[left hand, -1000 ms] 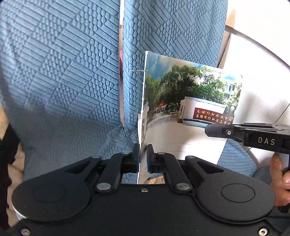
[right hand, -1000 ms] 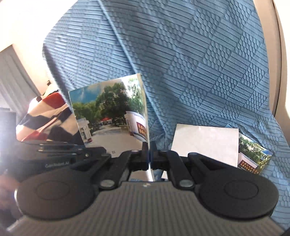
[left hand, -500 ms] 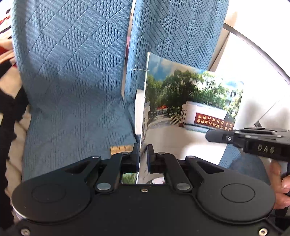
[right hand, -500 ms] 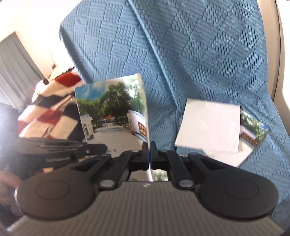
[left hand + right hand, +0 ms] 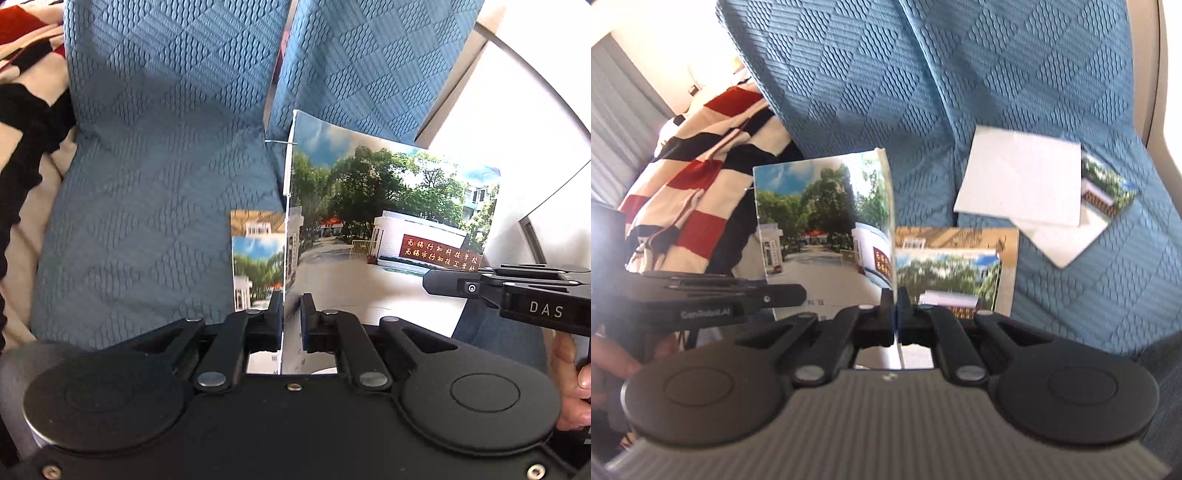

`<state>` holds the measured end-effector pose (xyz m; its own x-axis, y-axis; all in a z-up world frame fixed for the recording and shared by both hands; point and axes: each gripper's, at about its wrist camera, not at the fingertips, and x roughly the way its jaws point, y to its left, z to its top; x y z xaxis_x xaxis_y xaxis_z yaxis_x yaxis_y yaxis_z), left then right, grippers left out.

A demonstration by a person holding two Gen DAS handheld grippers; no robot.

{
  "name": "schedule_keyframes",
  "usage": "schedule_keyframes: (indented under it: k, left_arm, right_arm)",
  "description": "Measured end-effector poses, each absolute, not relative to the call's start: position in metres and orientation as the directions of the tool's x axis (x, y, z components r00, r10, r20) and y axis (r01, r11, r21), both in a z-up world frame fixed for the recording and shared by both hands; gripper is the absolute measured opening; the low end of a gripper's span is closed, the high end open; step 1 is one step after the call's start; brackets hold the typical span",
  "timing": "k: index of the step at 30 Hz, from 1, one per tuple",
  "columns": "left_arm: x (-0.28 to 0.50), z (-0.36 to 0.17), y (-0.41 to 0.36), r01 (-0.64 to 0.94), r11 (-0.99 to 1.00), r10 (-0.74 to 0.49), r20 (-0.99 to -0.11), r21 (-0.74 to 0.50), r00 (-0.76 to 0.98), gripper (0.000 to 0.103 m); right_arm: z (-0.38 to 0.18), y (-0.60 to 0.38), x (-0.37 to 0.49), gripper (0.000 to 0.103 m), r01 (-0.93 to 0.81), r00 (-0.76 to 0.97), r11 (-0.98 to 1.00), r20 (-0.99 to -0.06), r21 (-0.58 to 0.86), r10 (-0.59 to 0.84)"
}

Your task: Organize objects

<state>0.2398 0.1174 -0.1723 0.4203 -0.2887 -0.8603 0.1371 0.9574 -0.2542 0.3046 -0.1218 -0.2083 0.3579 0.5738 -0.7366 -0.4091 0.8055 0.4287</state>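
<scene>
Pinching a thin booklet [image 5: 388, 229] along its spine edge, the left gripper [image 5: 291, 314] has its pads [image 5: 275, 314] nearly together with the stapled fold between them; a sliver of gap shows on the right pad's side, so the hold looks light. The right gripper [image 5: 895, 306] is clamped tight on the opposite free edge of the same booklet [image 5: 820, 229], which stands upright between the two tools and bows a little in the middle. Each tool shows in the other's view: the right one at the booklet's lower corner in the left view, the left one low at the left in the right view.

Below and beyond the booklet, a second booklet [image 5: 956, 266] lies flat on the blue seat [image 5: 1015, 74], and further right a white sheet [image 5: 1019, 184] lies over a third one [image 5: 1108, 192] whose corner sticks out. A striped cloth [image 5: 701, 155] is heaped on the left.

Risks, as I judge them: the loose left pinch could let the spine slip, leaving the booklet swinging from the right jaws; pulling the hands apart could crease or tear the cover; lowering it askew could nudge the stack or send it sliding off the sloping cushion.

No box, tray or other container is in view; the seat cushion alone serves as the gathering place.
</scene>
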Motion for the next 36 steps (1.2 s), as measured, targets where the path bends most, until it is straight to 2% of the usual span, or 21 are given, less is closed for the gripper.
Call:
schedule_keyframes:
  k: [6,15,30,36]
  left_arm:
    - [0.239,-0.190,0.109,0.161,0.969,-0.237,-0.884,-0.186,0.404,0.010]
    - [0.254,-0.227,0.106,0.125,0.976,-0.211,-0.908,-0.177,0.363,0.013]
    - [0.258,-0.271,0.112,0.045,0.978,-0.206,-0.938,-0.202,0.278,0.011]
    - [0.255,-0.265,0.111,0.030,0.977,-0.212,-0.934,-0.212,0.289,0.011]
  right_arm:
    - [-0.224,-0.117,0.308,0.004,-0.375,0.312,0.820,-0.773,0.433,0.552]
    - [-0.254,-0.108,0.321,0.005,-0.354,0.292,0.845,-0.811,0.401,0.507]
    - [-0.297,-0.107,0.331,0.005,-0.316,0.290,0.879,-0.846,0.357,0.448]
    - [-0.301,-0.106,0.334,0.015,-0.344,0.290,0.878,-0.852,0.332,0.436]
